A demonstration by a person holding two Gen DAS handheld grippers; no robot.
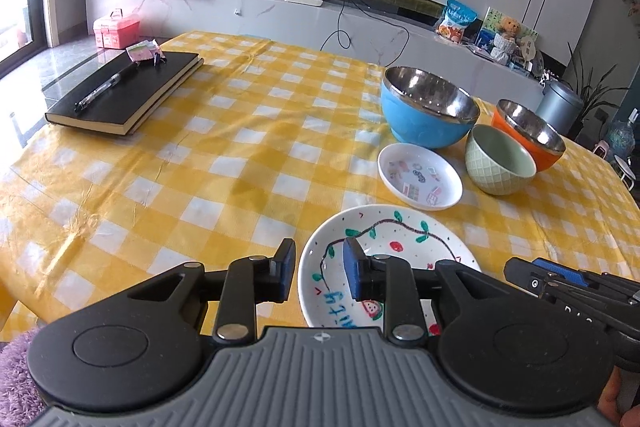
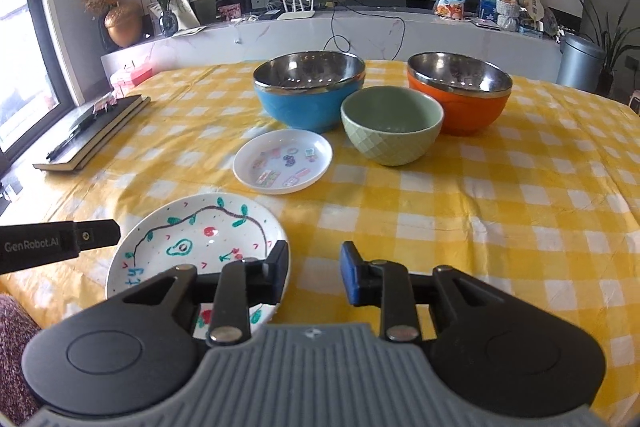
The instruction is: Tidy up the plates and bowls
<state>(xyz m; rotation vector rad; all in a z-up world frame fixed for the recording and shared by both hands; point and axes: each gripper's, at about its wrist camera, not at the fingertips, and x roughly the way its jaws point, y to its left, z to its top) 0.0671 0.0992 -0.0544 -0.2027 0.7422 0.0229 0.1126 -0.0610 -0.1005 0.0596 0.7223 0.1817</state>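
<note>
A white plate with drawn vines and fruit (image 1: 396,247) (image 2: 200,235) lies at the near table edge. My left gripper (image 1: 319,267) is open and empty, its jaws straddling that plate's left rim from above. My right gripper (image 2: 314,269) is open and empty, just right of the same plate. Beyond lie a small white sticker plate (image 1: 419,175) (image 2: 283,160), a green ceramic bowl (image 1: 499,160) (image 2: 392,124), a blue steel-lined bowl (image 1: 429,107) (image 2: 310,89) and an orange steel-lined bowl (image 1: 530,135) (image 2: 460,91).
The yellow checked tablecloth (image 1: 224,163) (image 2: 500,195) covers the table. A black notebook with a pen (image 1: 128,91) (image 2: 94,133) lies at the left. A pink box (image 1: 116,27) and a grey bin (image 2: 580,61) stand beyond the table.
</note>
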